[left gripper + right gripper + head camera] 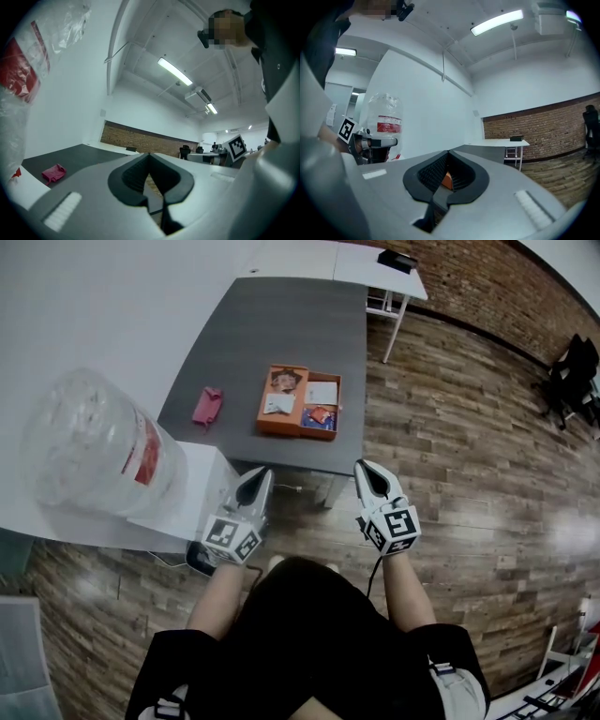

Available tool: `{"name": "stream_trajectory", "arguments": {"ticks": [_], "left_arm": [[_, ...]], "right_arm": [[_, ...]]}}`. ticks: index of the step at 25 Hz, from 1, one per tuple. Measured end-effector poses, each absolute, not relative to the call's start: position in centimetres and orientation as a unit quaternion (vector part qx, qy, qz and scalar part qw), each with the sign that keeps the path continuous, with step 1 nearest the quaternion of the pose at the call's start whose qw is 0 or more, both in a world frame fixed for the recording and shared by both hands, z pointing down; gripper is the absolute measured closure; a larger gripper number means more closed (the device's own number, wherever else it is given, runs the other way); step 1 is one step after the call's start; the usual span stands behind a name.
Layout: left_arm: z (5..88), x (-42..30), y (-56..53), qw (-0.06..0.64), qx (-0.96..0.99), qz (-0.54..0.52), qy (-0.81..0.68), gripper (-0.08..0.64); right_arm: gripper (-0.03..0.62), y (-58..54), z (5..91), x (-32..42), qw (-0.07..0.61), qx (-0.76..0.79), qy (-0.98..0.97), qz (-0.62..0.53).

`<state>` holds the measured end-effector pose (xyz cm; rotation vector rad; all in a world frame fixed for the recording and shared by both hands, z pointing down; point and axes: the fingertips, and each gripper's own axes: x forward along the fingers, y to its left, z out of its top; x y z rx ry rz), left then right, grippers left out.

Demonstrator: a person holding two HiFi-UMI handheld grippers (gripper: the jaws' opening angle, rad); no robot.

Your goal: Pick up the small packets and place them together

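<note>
An orange tray (267, 418) sits on the dark grey table (272, 324). It holds small packets: a white one (322, 393), a smaller white one (278, 404) and a colourful one (320, 415). My left gripper (263, 472) and right gripper (362, 466) hover side by side just short of the table's near edge and point level towards it. Both are shut with nothing in them. In the left gripper view the left gripper (150, 154) has its jaw tips together. The right gripper (448, 153) looks the same in the right gripper view, where a sliver of the orange tray (447, 179) shows through its jaws.
A pink cloth pouch (207, 406) lies on the table left of the tray. A big clear water bottle (89, 446) on a white dispenser (202, 470) stands close at my left. White tables (375, 263) are at the back, and a dark chair (572, 371) stands on the wooden floor at right.
</note>
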<state>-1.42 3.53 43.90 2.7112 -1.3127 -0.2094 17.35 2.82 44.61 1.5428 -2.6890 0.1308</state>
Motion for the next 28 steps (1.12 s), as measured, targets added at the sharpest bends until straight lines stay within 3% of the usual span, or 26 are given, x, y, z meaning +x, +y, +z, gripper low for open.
{"name": "stream_trajectory", "arguments": {"ticks": [28], "left_arm": [[44.6,-4.1,1.7,0.086,0.908,-0.085,-0.401,0.56]], "right_arm": [[0.591,2.0,44.0,14.8,0.038,0.528,-0.848,0.032]]}}
